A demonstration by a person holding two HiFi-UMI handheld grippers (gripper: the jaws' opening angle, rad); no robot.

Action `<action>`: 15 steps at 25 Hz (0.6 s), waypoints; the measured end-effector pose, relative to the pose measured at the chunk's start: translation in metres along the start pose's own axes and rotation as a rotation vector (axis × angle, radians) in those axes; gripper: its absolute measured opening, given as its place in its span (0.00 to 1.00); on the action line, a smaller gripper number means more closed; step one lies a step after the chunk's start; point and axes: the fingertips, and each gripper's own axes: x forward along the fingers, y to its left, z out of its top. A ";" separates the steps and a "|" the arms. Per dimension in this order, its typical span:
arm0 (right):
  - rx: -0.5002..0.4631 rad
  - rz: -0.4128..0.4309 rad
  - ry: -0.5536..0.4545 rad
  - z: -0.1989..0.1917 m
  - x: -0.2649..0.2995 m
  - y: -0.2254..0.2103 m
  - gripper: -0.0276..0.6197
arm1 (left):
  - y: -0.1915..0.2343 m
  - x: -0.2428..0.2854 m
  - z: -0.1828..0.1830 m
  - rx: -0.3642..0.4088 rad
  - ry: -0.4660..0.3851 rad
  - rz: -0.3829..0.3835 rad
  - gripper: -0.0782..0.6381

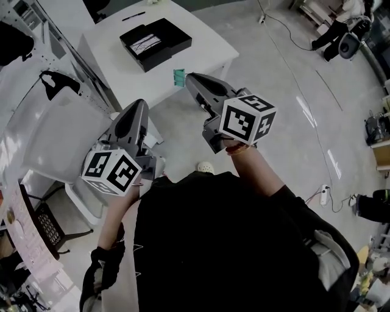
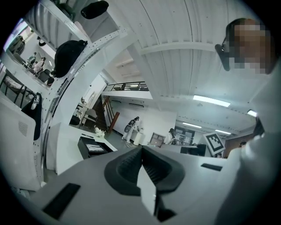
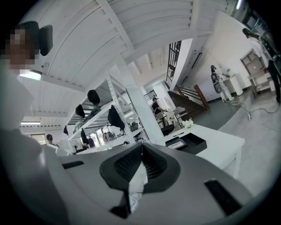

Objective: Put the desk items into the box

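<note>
Honestly barely started: my left gripper (image 2: 141,153) and right gripper (image 3: 141,151) both pinched together, empty, near body. Black box (image 1: 155,42) on far desk (image 1: 204,52), pen (image 1: 133,16) not boxed yet

Black top (image 1: 219,250), apparently short-sleeved
</note>
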 end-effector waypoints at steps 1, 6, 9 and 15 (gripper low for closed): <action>-0.006 0.006 0.000 0.004 0.002 -0.006 0.06 | 0.000 0.007 0.000 0.001 -0.003 0.006 0.12; -0.025 0.045 0.009 0.022 0.013 -0.032 0.06 | 0.000 0.038 0.005 0.010 -0.027 0.039 0.12; -0.036 0.070 0.021 0.032 0.022 -0.047 0.06 | 0.001 0.057 0.008 0.015 -0.043 0.058 0.12; -0.055 0.110 0.030 0.051 0.035 -0.077 0.06 | 0.003 0.092 0.008 0.019 -0.062 0.094 0.12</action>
